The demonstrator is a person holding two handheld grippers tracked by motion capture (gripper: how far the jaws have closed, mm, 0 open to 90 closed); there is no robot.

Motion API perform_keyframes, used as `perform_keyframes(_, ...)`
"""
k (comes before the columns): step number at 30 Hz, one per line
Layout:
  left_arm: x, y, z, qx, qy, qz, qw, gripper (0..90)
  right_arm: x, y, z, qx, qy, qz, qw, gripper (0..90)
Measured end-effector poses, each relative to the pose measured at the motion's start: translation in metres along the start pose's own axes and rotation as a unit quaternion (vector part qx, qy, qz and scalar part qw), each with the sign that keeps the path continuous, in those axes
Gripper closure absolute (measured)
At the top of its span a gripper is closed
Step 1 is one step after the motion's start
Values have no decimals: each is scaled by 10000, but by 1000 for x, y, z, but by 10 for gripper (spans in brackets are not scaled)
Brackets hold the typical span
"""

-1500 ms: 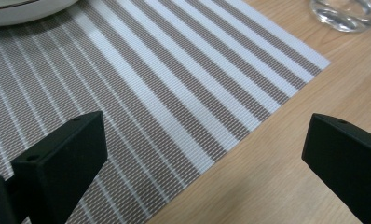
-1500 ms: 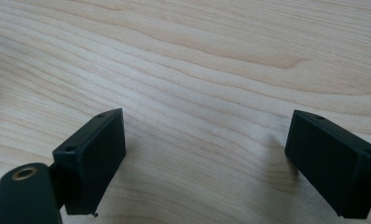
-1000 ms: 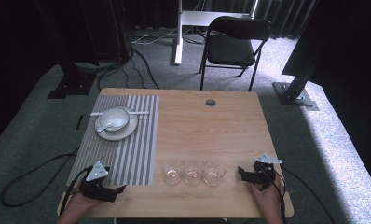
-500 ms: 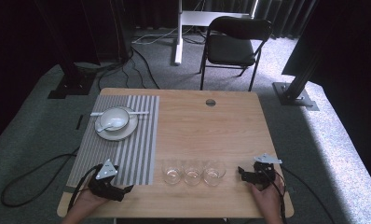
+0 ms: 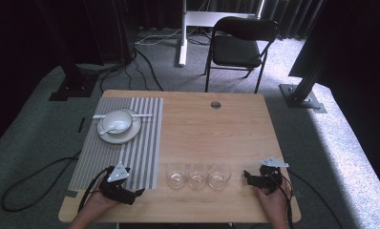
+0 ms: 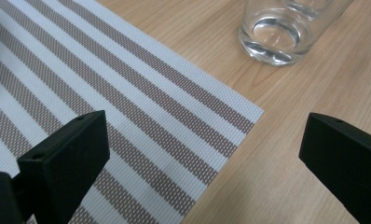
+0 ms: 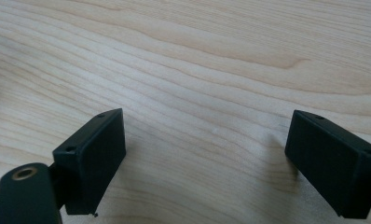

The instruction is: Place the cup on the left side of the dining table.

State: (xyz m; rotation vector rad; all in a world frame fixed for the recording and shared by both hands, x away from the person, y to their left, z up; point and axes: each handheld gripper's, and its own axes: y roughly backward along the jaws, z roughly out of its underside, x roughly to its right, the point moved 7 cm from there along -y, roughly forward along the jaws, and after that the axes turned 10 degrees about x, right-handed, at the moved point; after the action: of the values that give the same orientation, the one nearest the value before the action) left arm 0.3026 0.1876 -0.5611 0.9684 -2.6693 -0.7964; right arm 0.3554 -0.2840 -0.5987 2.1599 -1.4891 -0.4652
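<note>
Three clear glasses stand in a row near the table's front edge: the left glass (image 5: 176, 176), the middle glass (image 5: 197, 177) and the right glass (image 5: 219, 176). My left gripper (image 5: 133, 193) rests low at the front left, over the near corner of the striped placemat (image 5: 126, 143), open and holding nothing. In the left gripper view its wide-apart jaws frame the placemat corner (image 6: 174, 121), with the left glass (image 6: 279, 35) ahead. My right gripper (image 5: 248, 175) sits just right of the glass row, open and holding nothing, over bare wood (image 7: 207, 93).
A white bowl with a spoon (image 5: 116, 123) sits on a plate (image 5: 126, 136) at the placemat's far end. A round cable hole (image 5: 215, 104) marks the table's far side. A black chair (image 5: 243, 45) stands beyond the table, and cables lie on the floor at left.
My left gripper has slid to the right along the front edge, toward the glasses. The right gripper and the glasses have stayed put.
</note>
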Motion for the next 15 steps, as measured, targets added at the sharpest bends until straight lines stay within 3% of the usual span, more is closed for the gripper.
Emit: perform_keyframes(15,16,-20,-13,31,-189,175,9997,20,0,0,0,0,-1,0,10000,116)
